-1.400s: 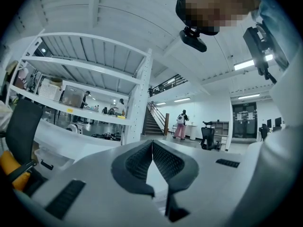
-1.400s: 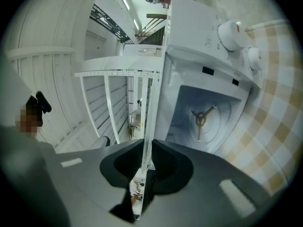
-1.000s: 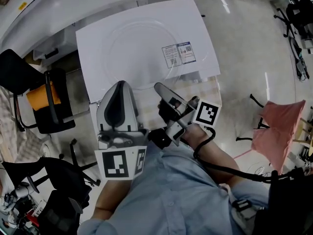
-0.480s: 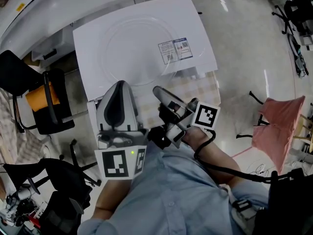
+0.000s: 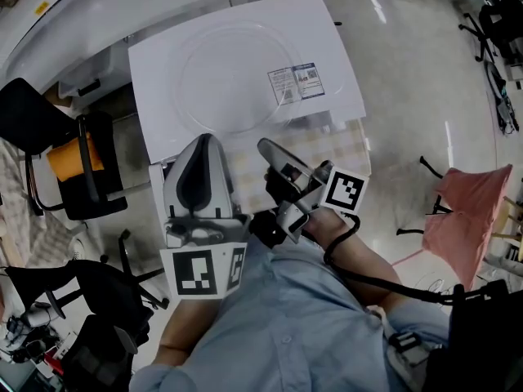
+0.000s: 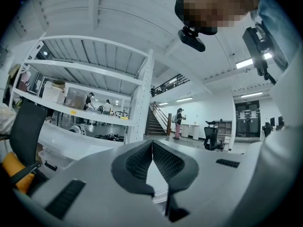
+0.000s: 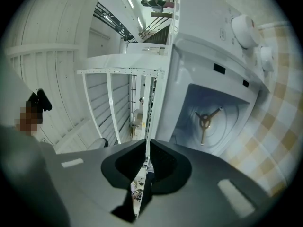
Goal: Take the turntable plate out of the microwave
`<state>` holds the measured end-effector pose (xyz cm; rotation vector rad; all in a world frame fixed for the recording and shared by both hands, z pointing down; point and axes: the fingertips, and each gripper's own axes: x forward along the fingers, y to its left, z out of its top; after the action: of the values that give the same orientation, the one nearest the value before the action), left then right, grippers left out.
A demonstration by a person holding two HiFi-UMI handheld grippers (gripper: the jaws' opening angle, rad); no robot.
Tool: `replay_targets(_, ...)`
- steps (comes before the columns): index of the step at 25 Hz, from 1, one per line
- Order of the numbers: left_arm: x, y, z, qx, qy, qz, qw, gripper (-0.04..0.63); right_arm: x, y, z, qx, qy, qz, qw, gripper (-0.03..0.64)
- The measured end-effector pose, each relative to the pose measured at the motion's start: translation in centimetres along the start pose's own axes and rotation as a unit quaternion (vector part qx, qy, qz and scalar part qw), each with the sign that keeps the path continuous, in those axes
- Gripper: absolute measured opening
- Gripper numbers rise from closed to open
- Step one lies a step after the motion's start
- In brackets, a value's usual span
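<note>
The white microwave (image 5: 163, 72) stands on a checked cloth. A clear round turntable plate (image 5: 237, 72) lies on its top. In the right gripper view the open cavity (image 7: 227, 100) holds only the three-armed roller hub (image 7: 205, 122). My right gripper (image 5: 263, 145) is level in front of the microwave. Its jaws are closing, with the tips (image 7: 147, 143) nearly together and only a thin pale line in the gap. The left gripper (image 5: 202, 141) sits beside it at the front left corner. It (image 6: 152, 143) is shut on nothing and faces the room.
The checked tablecloth (image 5: 331, 141) runs under and right of the microwave. Black office chairs (image 5: 78, 174) crowd the left. A chair draped in pink cloth (image 5: 462, 219) stands on the right. White shelving (image 6: 94, 70) and distant people show in the left gripper view.
Almost nothing differs. The microwave drifts slightly in the head view as the camera shifts. Both grippers stay in place and the plate stays on top.
</note>
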<state>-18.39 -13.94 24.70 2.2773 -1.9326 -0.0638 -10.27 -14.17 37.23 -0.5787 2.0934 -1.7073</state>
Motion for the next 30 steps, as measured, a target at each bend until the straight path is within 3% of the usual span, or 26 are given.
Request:
replay_targets(11, -0.8, -0.1, 0.2, 0.004, -0.003, 0.006, 1.0000, 0.008, -0.9, -0.3, -0.7, -0.002, 0.006, -0.006, 1.000, 0.052)
replay_targets(15, -1.4, -0.8, 0.5, 0.003, -0.008, -0.001, 1.0000, 0.008, -1.6, 1.1, -2.2, -0.026, 0.023, 0.005, 0.999, 0.037)
replay_targets(23, -4.6, -2.2, 2.3, 0.015, -0.037, -0.005, 0.9992, 0.008, -3.0, 7.2, -3.7, -0.156, 0.032, 0.040, 0.986, 0.037)
replay_targets(26, -6.0, -2.6, 3.6, 0.025, -0.054, -0.004, 0.9982, 0.009, -3.0, 10.3, -4.3, -0.219, 0.036, 0.060, 0.973, 0.035)
replay_targets(30, -7.4, -2.4, 5.3, 0.042, -0.071, 0.007, 0.9966, 0.008, -2.5, 14.0, -4.0, -0.320, 0.022, 0.063, 0.945, 0.032)
